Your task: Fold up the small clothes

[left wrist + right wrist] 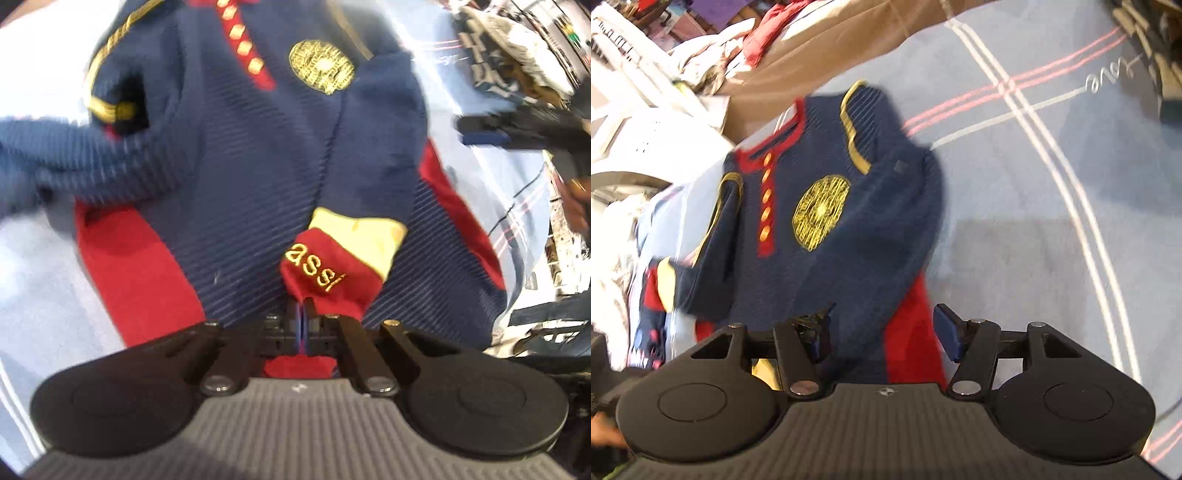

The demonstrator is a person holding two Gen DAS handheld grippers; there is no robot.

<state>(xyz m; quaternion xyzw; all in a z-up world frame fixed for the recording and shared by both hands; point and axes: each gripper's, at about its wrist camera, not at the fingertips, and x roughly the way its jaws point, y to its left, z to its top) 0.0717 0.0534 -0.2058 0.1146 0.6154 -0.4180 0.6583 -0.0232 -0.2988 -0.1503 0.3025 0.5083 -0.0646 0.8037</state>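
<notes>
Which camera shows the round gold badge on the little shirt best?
The right wrist view. There the gold badge sits near the middle of the blue shirt, whole and fairly large. In the left wrist view it is also whole, but smaller, up near the top.

- A home bedroom, by the look of it: the work surface is a pale blue bedsheet (1015,206) with pink and white stripes.
- Heaps of loose laundry (713,55) lie along its far edge.
- A white plastic basket (646,144) sits beside them.
</notes>
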